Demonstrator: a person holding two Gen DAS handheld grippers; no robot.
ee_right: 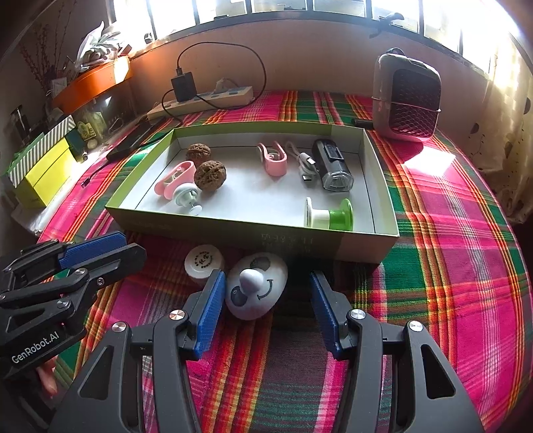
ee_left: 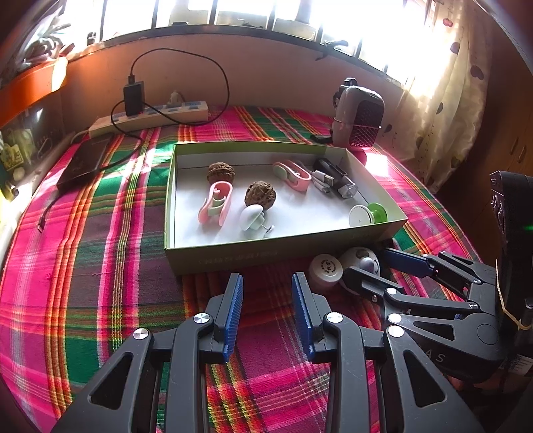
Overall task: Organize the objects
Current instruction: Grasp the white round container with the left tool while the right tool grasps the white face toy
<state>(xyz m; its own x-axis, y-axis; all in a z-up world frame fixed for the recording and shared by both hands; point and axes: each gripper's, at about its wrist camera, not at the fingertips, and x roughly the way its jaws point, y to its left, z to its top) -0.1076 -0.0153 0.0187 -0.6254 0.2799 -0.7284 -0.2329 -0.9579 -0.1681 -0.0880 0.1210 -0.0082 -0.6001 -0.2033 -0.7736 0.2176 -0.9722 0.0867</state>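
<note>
White egg-shaped toy with painted face (ee_right: 256,285) on plaid cloth (ee_right: 449,266), between spread fingers of right gripper (ee_right: 263,293), close against its left finger (ee_right: 210,309), clear of right one; released, not grasped. Small white jar (ee_right: 204,262) just beyond left finger, touching toy's side. Shallow box (ee_right: 369,239) directly ahead, holding walnuts (ee_right: 210,175), pink clips, green spool (ee_right: 329,213). Left gripper (ee_left: 266,293) hangs over bare cloth, fingers apart, empty; jar and toy off to its right.

Your barred window (ee_left: 233,13) at 12 o'clock is totally blown out, with hard glare on the spotted cream curtain (ee_left: 443,100) around 2. Centre's sharp, the fisheye bends edges, and corners go black.
</note>
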